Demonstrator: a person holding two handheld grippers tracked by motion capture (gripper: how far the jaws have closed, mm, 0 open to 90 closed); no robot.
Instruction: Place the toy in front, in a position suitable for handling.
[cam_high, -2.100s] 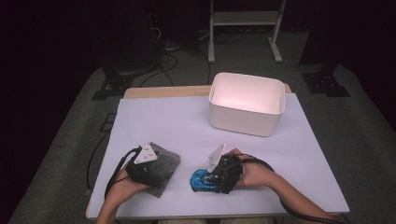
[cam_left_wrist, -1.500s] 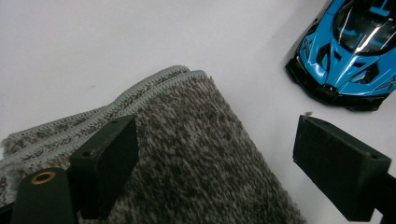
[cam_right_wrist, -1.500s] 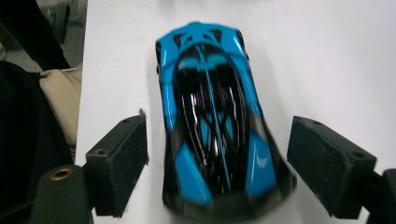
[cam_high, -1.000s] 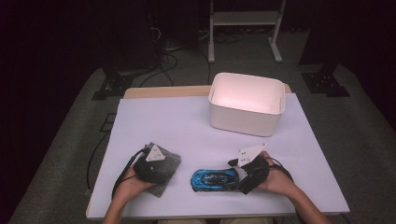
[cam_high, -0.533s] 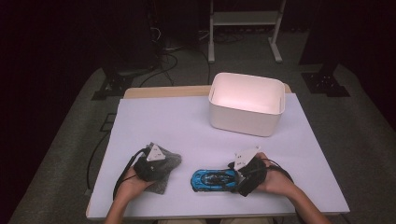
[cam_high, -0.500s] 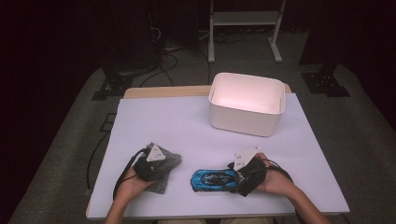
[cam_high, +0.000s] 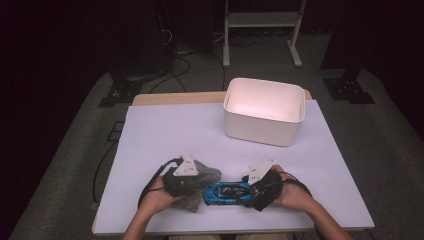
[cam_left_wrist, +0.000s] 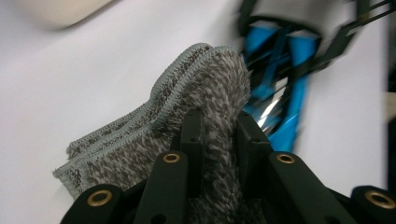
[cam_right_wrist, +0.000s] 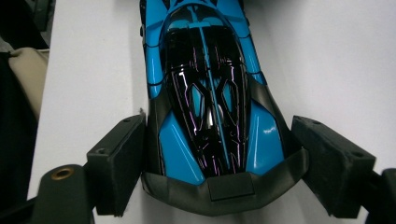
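The left gripper (cam_left_wrist: 217, 140), whose jaws have just been closing, pinches the grey cloth (cam_left_wrist: 187, 107), while the right gripper (cam_right_wrist: 219, 154) clamps the blue toy car (cam_right_wrist: 210, 93) by its sides.

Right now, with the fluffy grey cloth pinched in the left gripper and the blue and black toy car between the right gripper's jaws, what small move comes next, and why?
Probably sweep the fluffy grey cloth a little further onto the blue and black toy car and wipe. The left gripper has just been closing and now pinches a fold of cloth beside the car, while the right gripper brackets the car's end, steadying it on the white table.
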